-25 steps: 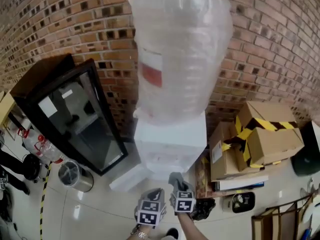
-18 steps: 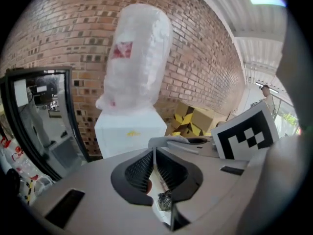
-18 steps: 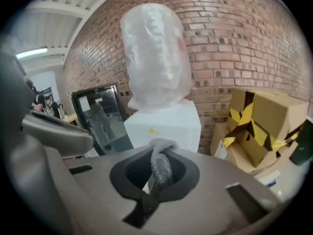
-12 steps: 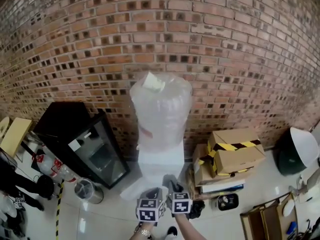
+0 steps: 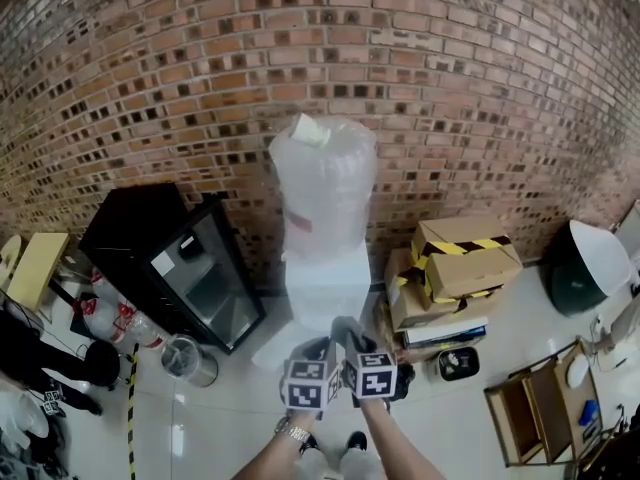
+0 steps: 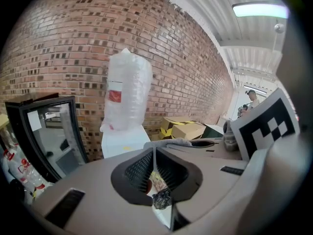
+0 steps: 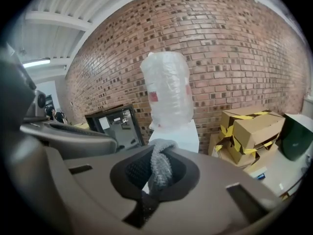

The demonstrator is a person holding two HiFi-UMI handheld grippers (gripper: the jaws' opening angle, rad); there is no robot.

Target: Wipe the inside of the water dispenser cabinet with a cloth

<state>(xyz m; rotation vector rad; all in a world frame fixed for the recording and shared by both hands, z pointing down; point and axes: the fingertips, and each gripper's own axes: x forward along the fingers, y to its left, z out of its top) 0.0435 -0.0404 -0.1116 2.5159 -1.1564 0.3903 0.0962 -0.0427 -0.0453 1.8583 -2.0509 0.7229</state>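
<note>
The white water dispenser (image 5: 326, 286) stands against the brick wall, with a plastic-wrapped bottle (image 5: 322, 183) on top. At its foot a white panel (image 5: 270, 348) juts out to the left. Both grippers are held side by side low in front of it, apart from it. My left gripper (image 5: 318, 352) is shut with nothing between its jaws (image 6: 154, 153). My right gripper (image 5: 352, 340) is shut on a grey cloth (image 7: 160, 168), which bulges up out of the jaws; the cloth (image 5: 345, 326) also shows in the head view. The cabinet's inside is hidden.
A black glass-door fridge (image 5: 190, 273) stands left of the dispenser, with a metal bin (image 5: 188, 360) in front of it. Stacked cardboard boxes (image 5: 455, 263) with yellow-black tape sit to the right. Farther right are a dark bin (image 5: 575, 268) and wooden crates (image 5: 535, 408).
The head view has pulled back from the dispenser, which now looks much smaller. Both grippers stay close together at the bottom, the right one still holding the cloth.
</note>
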